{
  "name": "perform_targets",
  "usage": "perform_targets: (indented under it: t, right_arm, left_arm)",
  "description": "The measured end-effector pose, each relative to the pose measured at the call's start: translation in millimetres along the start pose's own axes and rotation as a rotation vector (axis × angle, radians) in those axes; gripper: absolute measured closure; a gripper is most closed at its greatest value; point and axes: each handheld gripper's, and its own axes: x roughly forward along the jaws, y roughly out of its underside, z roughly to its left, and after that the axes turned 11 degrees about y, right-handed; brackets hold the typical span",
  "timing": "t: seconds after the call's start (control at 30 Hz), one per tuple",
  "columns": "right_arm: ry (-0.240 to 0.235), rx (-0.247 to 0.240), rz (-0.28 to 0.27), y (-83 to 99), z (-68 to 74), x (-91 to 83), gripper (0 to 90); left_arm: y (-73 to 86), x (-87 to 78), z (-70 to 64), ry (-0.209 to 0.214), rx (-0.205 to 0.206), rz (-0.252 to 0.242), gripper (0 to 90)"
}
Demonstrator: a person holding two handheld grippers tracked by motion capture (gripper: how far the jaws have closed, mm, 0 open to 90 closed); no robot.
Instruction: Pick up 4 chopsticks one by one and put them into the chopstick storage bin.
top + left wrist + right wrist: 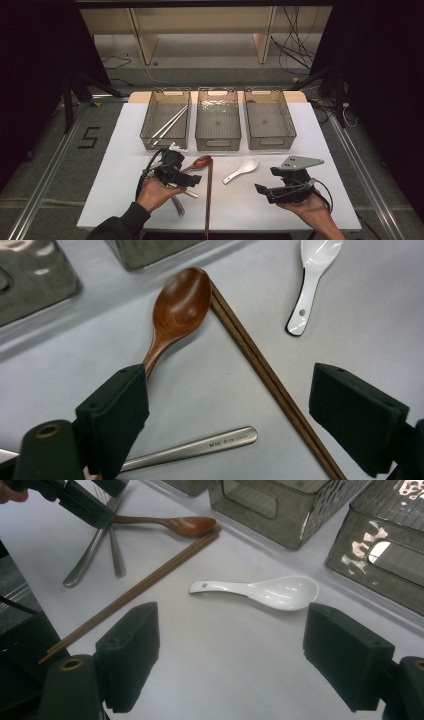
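Left tongs [227, 415] stand wide above the wooden spoon [177, 307]; right tongs [230, 665] stand wide before the white spoon [265, 591].

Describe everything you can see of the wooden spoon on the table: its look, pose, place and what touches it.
The wooden spoon is reddish-brown, glossy, apparently one piece of polished wood, with an oval bowl and a slim tapering handle. It lies flat, bowl up, on the white table, in front of the bins. Its bowl tip meets the ends of the brown chopsticks. Its handle runs behind a jaw of the left gripper, which is open; contact cannot be told.
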Motion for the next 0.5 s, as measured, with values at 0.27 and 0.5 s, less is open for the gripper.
perform_targets:
  t: [0.27,0.5]
  right_arm:
    - [0.0,-0.002,0.002,-0.1,0.2,0.4,23.7]
    - [-0.005,-0.008,0.004,-0.4,1.5,0.9,23.7]
  left_arm:
    - [0.2,13.8,-9.0,-0.023,0.012,0.057,16.0]
    - [-0.2,30.1,-21.5,-0.042,0.061,0.108,21.1]
